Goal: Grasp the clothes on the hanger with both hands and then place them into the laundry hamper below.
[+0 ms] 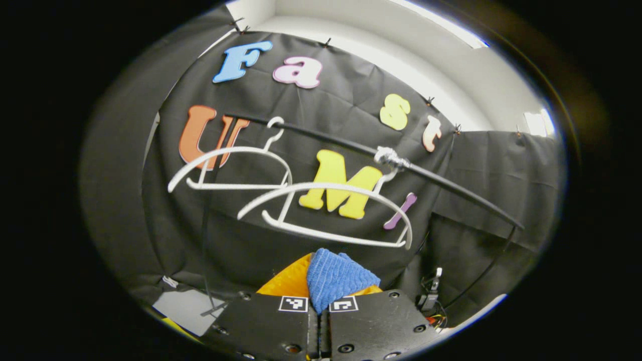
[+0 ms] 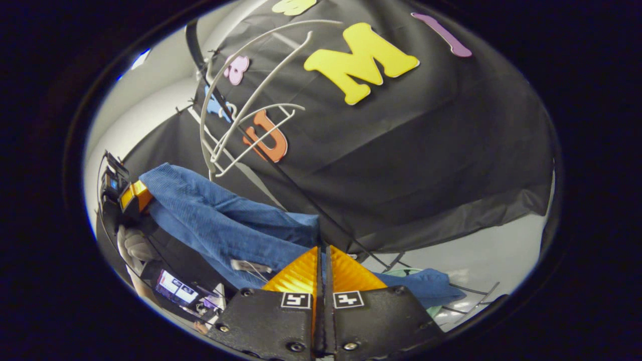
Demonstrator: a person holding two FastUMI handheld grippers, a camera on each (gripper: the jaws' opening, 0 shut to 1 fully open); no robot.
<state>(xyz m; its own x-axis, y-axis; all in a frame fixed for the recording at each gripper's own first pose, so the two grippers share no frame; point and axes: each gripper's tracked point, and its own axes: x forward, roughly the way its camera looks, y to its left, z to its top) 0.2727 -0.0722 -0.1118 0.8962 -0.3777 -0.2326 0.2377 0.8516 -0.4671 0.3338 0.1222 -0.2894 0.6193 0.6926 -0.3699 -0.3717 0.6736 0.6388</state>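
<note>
The blue knitted garment (image 1: 335, 278) bunches up between the fingertips of my left gripper (image 1: 321, 293), which is shut on it. In the right gripper view the same garment (image 2: 225, 225) stretches as a long band from my left gripper (image 2: 125, 193), far left, to my right gripper (image 2: 321, 263), which is shut on its other end. A further fold of the garment (image 2: 426, 286) hangs to the right, over the wire hamper (image 2: 476, 296). Two bare white hangers (image 1: 281, 200) hang on the black rod (image 1: 451, 183) above the garment.
The black rod runs diagonally, with a taped lump (image 1: 391, 159) by the nearer hanger's hook. A gloved hand (image 2: 133, 245) holds my left gripper, and a small screen (image 2: 175, 288) sits below it. Cables and a small device (image 1: 430, 296) lie at the wall's foot.
</note>
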